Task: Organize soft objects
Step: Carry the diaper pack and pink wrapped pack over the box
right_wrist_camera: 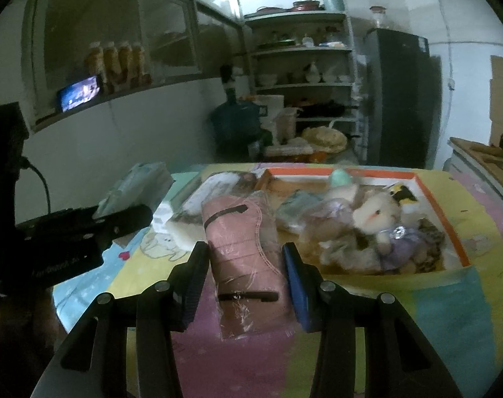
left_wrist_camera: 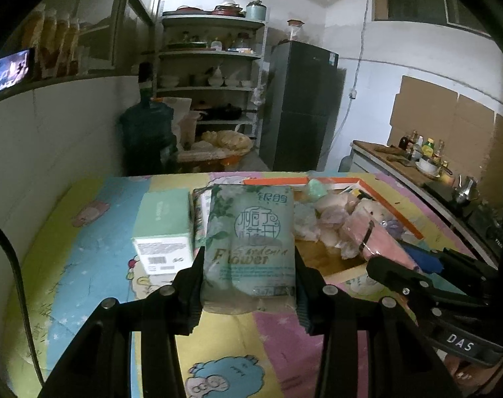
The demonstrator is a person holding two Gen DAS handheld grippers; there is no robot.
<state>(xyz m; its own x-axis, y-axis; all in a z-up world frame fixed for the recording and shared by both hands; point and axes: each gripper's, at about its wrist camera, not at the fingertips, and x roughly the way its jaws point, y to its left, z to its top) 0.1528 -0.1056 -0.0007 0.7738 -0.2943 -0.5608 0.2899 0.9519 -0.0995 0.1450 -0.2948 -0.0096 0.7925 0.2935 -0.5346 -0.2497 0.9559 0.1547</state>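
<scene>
My left gripper (left_wrist_camera: 248,282) is shut on a pale green tissue pack (left_wrist_camera: 250,242) printed "Flower", held above the colourful table mat. My right gripper (right_wrist_camera: 243,275) is shut on a pink rolled pouch in clear wrap (right_wrist_camera: 245,258), also held above the mat; the pouch shows in the left wrist view (left_wrist_camera: 381,235) too. Behind it lies an orange-rimmed cardboard tray (right_wrist_camera: 450,232) with a white plush bear (right_wrist_camera: 377,215) and other soft toys in bags. The left gripper and its tissue pack (right_wrist_camera: 135,182) show at the left of the right wrist view.
A green-white box (left_wrist_camera: 162,229) and a flat packet (right_wrist_camera: 215,192) lie on the mat left of the tray. A white wall runs along the left. Beyond the table stand a water jug (left_wrist_camera: 148,132), shelves (left_wrist_camera: 211,83) and a dark fridge (left_wrist_camera: 301,106). A counter (left_wrist_camera: 417,165) is right.
</scene>
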